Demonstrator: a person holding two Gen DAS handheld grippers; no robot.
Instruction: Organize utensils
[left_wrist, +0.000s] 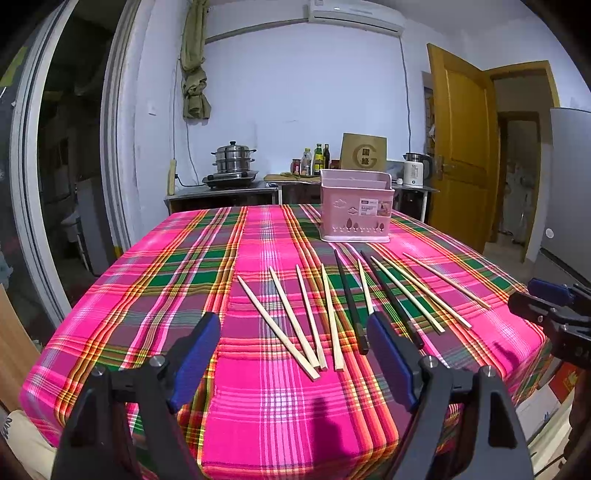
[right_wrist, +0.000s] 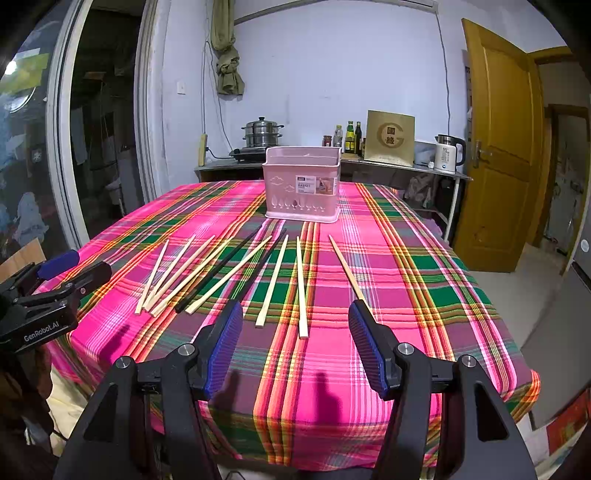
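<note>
Chopsticks: loose on the tablecloth (left_wrist: 258, 406), fanned in a row across the near half of the table, none in the basket as far as can be seen.
Left tongs (left_wrist: 293, 321): released, jaws spread wide, nothing between the blue pads (left_wrist: 194, 354); they hover over the near table edge, pointing at the left part of the row.
Right tongs (right_wrist: 295, 308): released, jaws spread wide, nothing gripped; they hover over the near table edge, pointing at the right part of the row.
Pale chopsticks, left group (left_wrist: 295, 321): four wooden sticks lying close together, near ends almost meeting, far ends spread apart.
Black chopsticks (left_wrist: 349, 299): two dark sticks in the middle of the row, lying among the pale ones; one pale stick lies between them.
Pale chopsticks, right group (right_wrist: 301, 288): several wooden sticks angled toward the basket; the rightmost one (right_wrist: 345, 267) lies apart from the others, its near end hidden behind the right tong's pad in the right wrist view.
Tablecloth: pink, green and orange plaid, covering the whole table and hanging over the near edge.
Basket (right_wrist: 301, 192): pink plastic, upright, divided inside, label on its front; stands beyond the chopsticks toward the far edge of the table, well apart from both tongs.
Counter (right_wrist: 406, 164): behind the table against the wall, carrying a steel steamer pot (right_wrist: 262, 134), bottles (right_wrist: 351, 138), a brown bag (right_wrist: 389, 138) and a white kettle (right_wrist: 447, 153).
Door (right_wrist: 495, 147): yellow wood, standing open at the right of the counter.
</note>
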